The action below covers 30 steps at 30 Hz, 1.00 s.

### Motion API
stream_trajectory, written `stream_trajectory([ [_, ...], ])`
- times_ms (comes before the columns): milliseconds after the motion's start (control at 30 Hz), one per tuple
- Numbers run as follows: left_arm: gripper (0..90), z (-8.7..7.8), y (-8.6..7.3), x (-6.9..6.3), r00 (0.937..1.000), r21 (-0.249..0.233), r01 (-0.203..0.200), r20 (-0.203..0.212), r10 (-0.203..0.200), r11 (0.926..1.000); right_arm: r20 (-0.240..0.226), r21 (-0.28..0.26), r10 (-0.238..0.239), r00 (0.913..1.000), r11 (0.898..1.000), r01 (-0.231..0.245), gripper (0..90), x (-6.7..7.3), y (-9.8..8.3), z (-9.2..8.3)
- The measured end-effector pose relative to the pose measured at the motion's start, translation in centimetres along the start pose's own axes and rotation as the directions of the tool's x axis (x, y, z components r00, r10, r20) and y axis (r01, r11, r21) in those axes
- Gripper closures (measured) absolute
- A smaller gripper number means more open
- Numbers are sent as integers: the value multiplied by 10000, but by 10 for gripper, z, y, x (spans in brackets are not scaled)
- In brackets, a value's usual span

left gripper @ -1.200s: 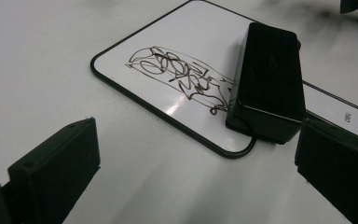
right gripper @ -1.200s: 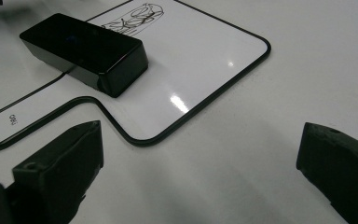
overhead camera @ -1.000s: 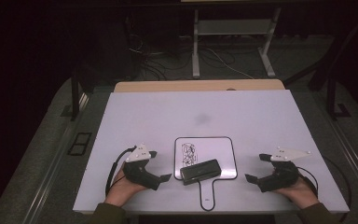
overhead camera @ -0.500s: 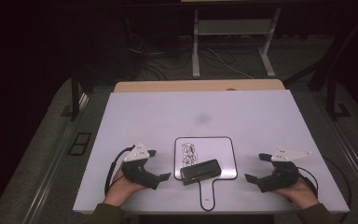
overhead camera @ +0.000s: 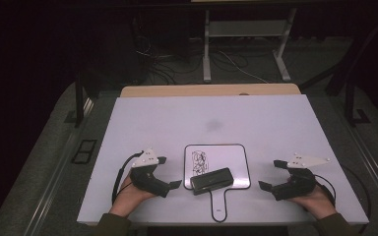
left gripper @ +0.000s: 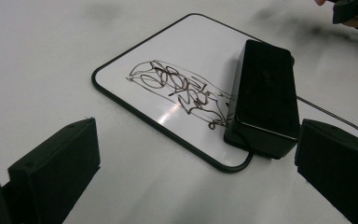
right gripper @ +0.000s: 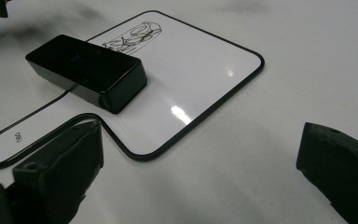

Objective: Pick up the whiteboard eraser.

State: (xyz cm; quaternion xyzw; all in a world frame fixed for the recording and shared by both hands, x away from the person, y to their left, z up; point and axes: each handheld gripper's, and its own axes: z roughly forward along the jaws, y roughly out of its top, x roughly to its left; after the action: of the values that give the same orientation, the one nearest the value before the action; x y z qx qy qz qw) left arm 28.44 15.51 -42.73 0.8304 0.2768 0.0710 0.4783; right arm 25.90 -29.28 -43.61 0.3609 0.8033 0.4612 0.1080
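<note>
A small whiteboard [overhead camera: 226, 160] with a handle lies near the front edge of the white tabletop [overhead camera: 256, 118]. A black eraser [overhead camera: 211, 180] rests on the whiteboard's near edge, touching a dark scribble [overhead camera: 200, 161]. The left tool [overhead camera: 169, 173] sits just left of the whiteboard, jaws wide apart and empty. The right tool [overhead camera: 272, 174] sits right of the whiteboard, also spread wide, holding nothing.

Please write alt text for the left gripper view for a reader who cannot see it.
A black eraser block lies on a small black-rimmed whiteboard beside a dark scribble, on a white table. The left gripper has its two black fingers wide apart in the foreground, holding nothing.
</note>
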Motion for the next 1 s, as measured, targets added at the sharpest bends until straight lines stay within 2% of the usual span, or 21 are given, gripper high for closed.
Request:
stream_trajectory([
  [167, 0, 3, 6, -2, 10000, -113, -5, 25, 5, 9999, 38, -18, -72, 10000, 10000, 72, 0, 1, -2, -3],
  [233, 0, 4, 8, -3, 9999, -104, -129, 29, 129, 9999, 22, -90, -57, 10000, 9999, 57, 0, 1, -2, -4],
  [600, 0, 10, 16, -7, 9995, -385, -18, 323, 30, 9993, -9, -87, -72, 10000, 9999, 72, 0, 1, -2, -3],
  [1000, 0, 16, 23, -11, 9989, -427, -144, 444, 163, 9990, 19, -126, -48, 10000, 9999, 48, 0, 0, -2, -4],
])
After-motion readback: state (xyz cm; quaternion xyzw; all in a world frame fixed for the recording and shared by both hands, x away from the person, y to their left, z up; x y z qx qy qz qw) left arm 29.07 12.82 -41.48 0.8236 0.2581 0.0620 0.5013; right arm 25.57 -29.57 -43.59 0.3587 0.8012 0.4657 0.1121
